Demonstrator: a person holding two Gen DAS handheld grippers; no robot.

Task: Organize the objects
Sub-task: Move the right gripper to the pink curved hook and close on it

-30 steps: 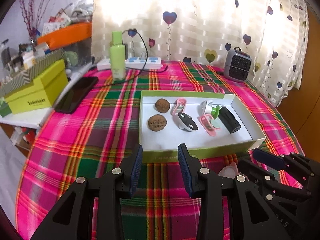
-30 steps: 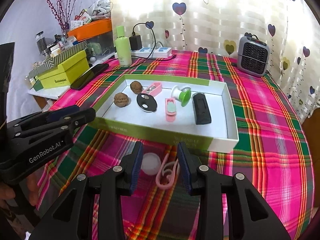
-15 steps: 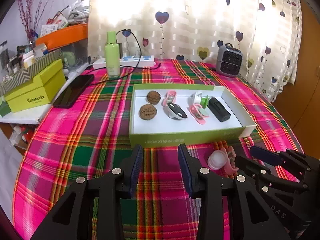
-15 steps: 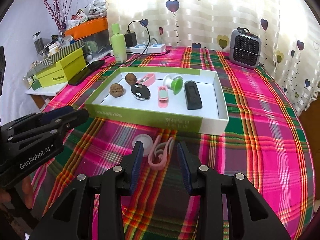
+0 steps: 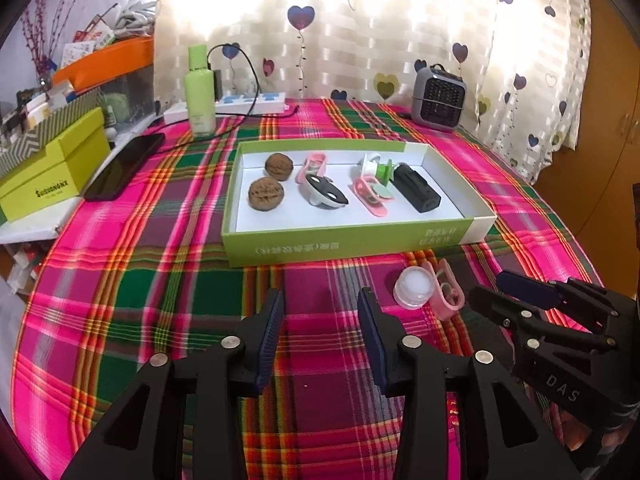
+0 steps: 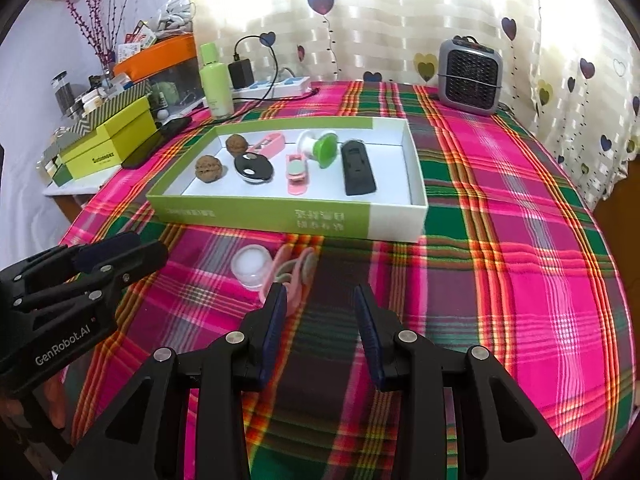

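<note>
Black "GenRobot.AI" left tongs [image 6: 120,250]

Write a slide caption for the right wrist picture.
Empty right tongs hover above the plaid table, near a pink clip and white cap.

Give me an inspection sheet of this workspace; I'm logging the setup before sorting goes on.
Surface: plaid cloth covers the table.
Job's things: tray holds two walnuts, clips, a fob, a black case; a white cap and pink clip lie outside, before it.
Clutter: green bottle, phone, heater, boxes.
Grippers: left gripper open, jaws just widened, nothing between; right gripper open, empty.
Cables: black lead to a power strip.
Surroundings: heart curtain.
</note>
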